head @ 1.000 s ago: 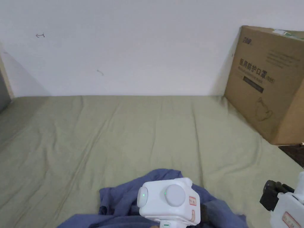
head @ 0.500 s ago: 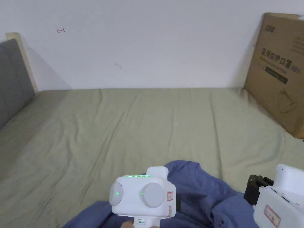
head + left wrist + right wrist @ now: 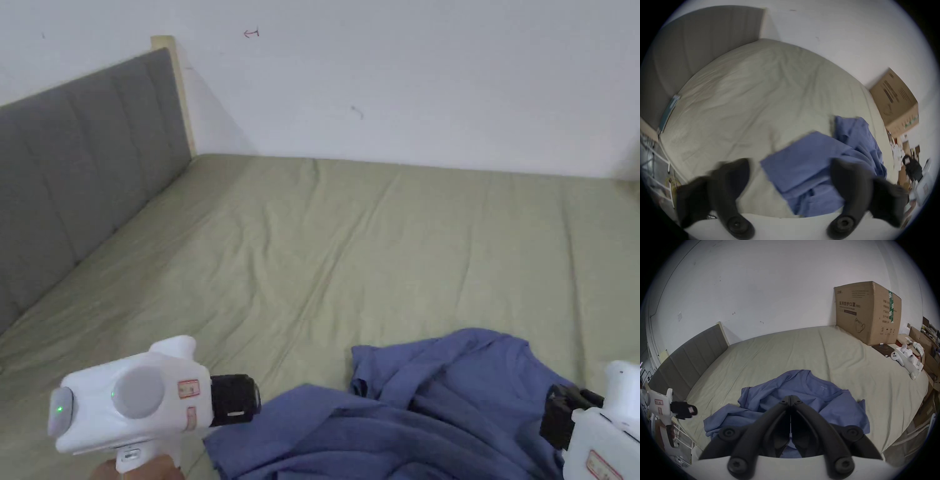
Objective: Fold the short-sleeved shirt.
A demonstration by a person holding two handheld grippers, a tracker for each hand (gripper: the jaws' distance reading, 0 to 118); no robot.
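Bed (image 3: pixel 350 237) covered with a wrinkled olive-green sheet, bounded by a grey padded headboard (image 3: pixel 81 169) and a white wall. Blue short-sleeved shirt (image 3: pixel 437 400) lay crumpled on the sheet at the near edge. Cardboard box (image 3: pixel 867 313) stood on the far corner against the wall. White controllers (image 3: pixel 906 360) and a dark flat pad (image 3: pixel 883 348) rested just beside the box.

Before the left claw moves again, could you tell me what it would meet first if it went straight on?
Probably the blue shirt, whose near corner lies between the open left claw's jaws; depth is unclear in that blurred view.
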